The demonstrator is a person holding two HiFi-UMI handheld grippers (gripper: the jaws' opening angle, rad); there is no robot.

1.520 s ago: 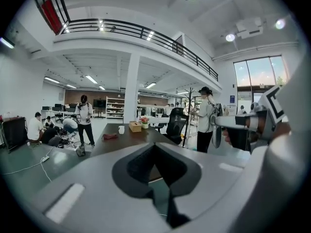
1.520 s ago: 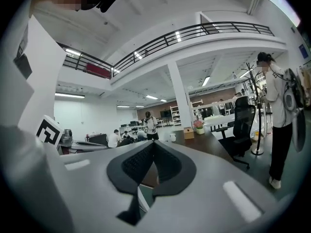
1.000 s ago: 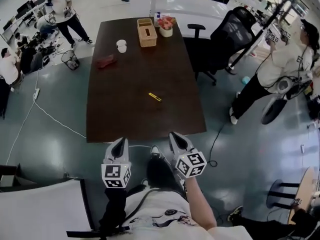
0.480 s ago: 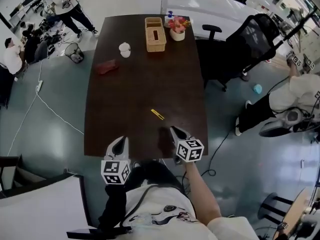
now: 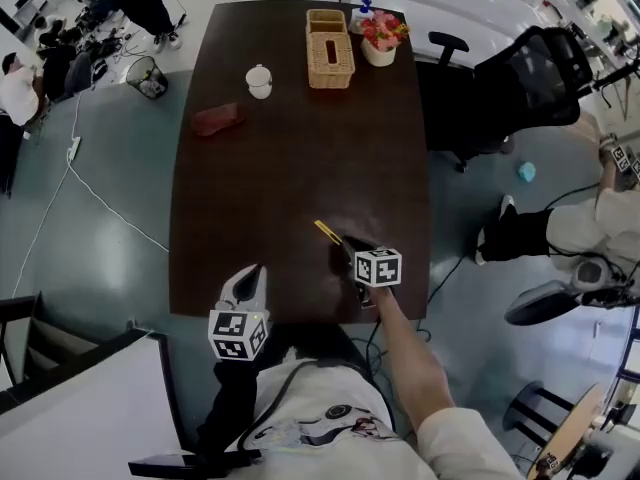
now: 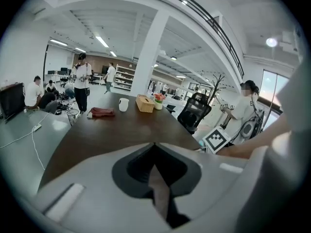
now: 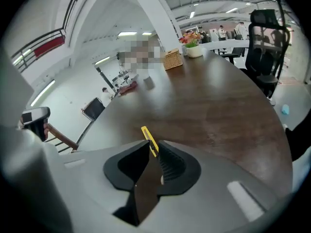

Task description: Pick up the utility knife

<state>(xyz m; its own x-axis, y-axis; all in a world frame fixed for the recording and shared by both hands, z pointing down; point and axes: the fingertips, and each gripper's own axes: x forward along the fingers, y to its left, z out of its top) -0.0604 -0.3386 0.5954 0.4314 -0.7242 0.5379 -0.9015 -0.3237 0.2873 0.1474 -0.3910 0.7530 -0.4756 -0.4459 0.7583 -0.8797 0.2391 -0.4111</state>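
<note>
Flowers (image 5: pixel 384 28) fill a pot (image 5: pixel 378 55) beside the wicker basket (image 5: pixel 330 36) as the right gripper (image 5: pixel 344 238)'s just-parted jaws straddle the utility knife (image 5: pixel 325 230); the left gripper (image 5: pixel 254 270)'s jaws are closed, empty.

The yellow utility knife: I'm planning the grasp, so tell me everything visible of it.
The slim yellow utility knife, plastic-looking, lies flat and slanted on the dark brown table. No blade shows. Its near end sits between the tips of the right gripper, whose jaws have just been opening, not gripping it.
</note>
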